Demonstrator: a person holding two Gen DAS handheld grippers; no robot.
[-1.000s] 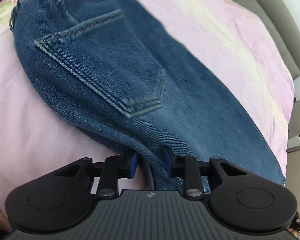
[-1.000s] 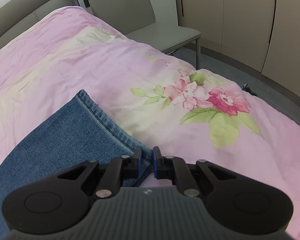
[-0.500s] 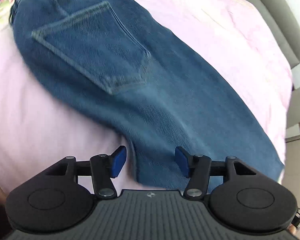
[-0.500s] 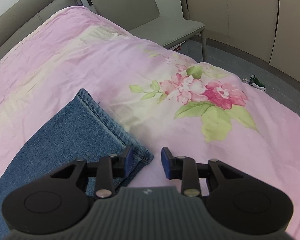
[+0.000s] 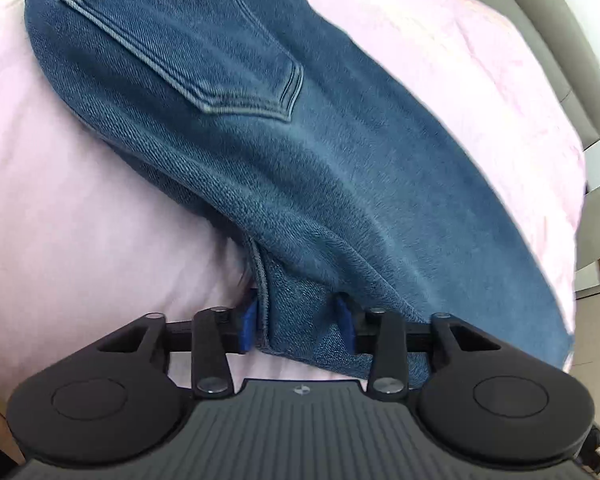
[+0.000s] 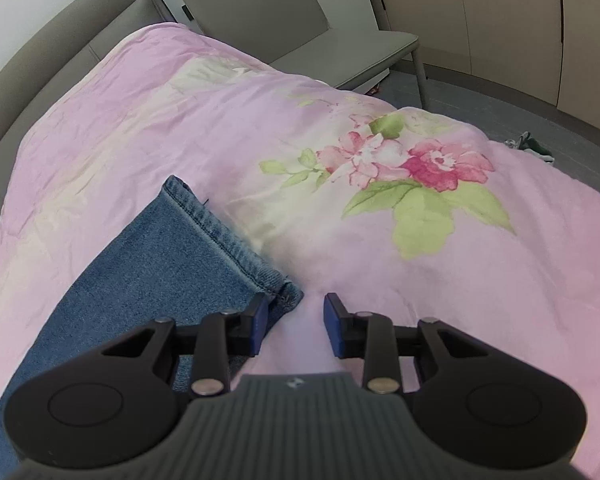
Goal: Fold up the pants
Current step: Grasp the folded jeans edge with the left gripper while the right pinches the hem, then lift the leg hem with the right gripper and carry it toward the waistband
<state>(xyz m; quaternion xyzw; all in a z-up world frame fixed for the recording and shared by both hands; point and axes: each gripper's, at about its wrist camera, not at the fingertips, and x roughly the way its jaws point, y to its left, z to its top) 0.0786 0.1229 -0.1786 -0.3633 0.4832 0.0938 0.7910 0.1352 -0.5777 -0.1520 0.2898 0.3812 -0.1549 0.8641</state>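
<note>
Spread jaws on both: left gripper (image 5: 298,326) straddles the jeans' (image 5: 260,152) crotch edge, right gripper (image 6: 295,322) sits at the hem (image 6: 224,236); jeans lie lengthwise on the pink quilt (image 6: 380,260), waistband away from the left gripper.

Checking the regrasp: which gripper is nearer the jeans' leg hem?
Right. The right gripper sits open at the leg hem corner; the left gripper straddles the jeans below the back pocket.
</note>
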